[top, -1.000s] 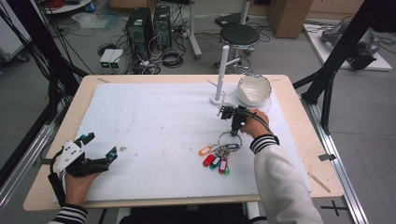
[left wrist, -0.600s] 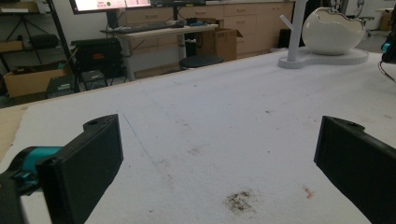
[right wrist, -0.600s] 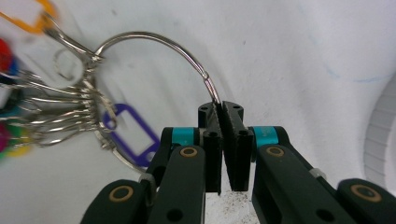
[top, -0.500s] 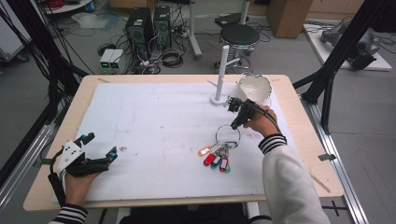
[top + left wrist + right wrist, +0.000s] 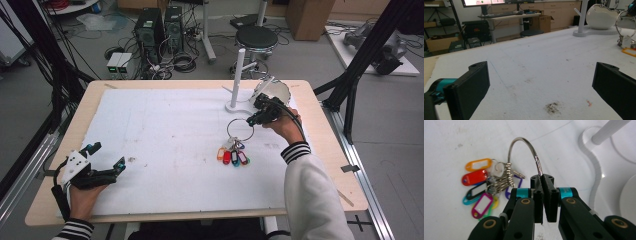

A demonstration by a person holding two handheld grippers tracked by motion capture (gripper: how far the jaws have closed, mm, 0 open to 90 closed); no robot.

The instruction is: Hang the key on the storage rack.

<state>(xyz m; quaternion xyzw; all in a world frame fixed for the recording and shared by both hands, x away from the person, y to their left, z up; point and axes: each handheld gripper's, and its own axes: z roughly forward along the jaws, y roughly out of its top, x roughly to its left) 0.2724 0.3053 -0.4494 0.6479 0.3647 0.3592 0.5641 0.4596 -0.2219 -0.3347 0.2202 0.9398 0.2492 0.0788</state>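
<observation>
While your right gripper (image 5: 256,118) clamps the key ring (image 5: 240,129), tags (image 5: 232,156) trail toward you from it. Left gripper (image 5: 541,82) view: jaws wide apart, ring cropped far right. Right gripper view: jaws hide the ring's lower arc.

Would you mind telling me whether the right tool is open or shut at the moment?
Shut: in the right gripper view, the right tool has its jaws pressed together on the metal ring of the key tags.
</observation>
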